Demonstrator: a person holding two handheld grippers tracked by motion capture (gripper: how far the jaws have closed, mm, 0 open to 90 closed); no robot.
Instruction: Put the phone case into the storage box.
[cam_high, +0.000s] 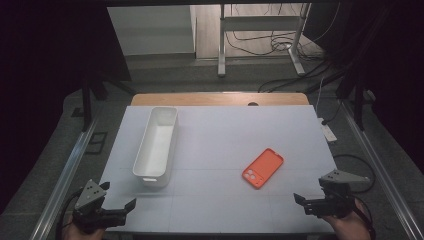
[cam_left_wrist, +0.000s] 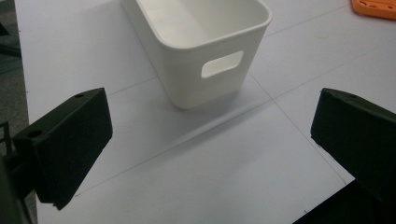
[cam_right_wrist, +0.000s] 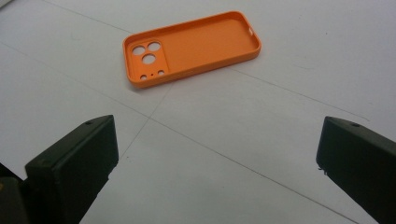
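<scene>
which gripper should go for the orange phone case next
Probably the right gripper: its open fingers face the orange phone case close ahead. The left gripper sits by the white bin.

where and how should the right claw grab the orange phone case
Grip the orange phone case across its two long raised edges, near the plain middle away from the camera cutouts. It lies flat and hollow side up on the table, so come from above with the open right claw, probably turned to span its narrow width.
</scene>
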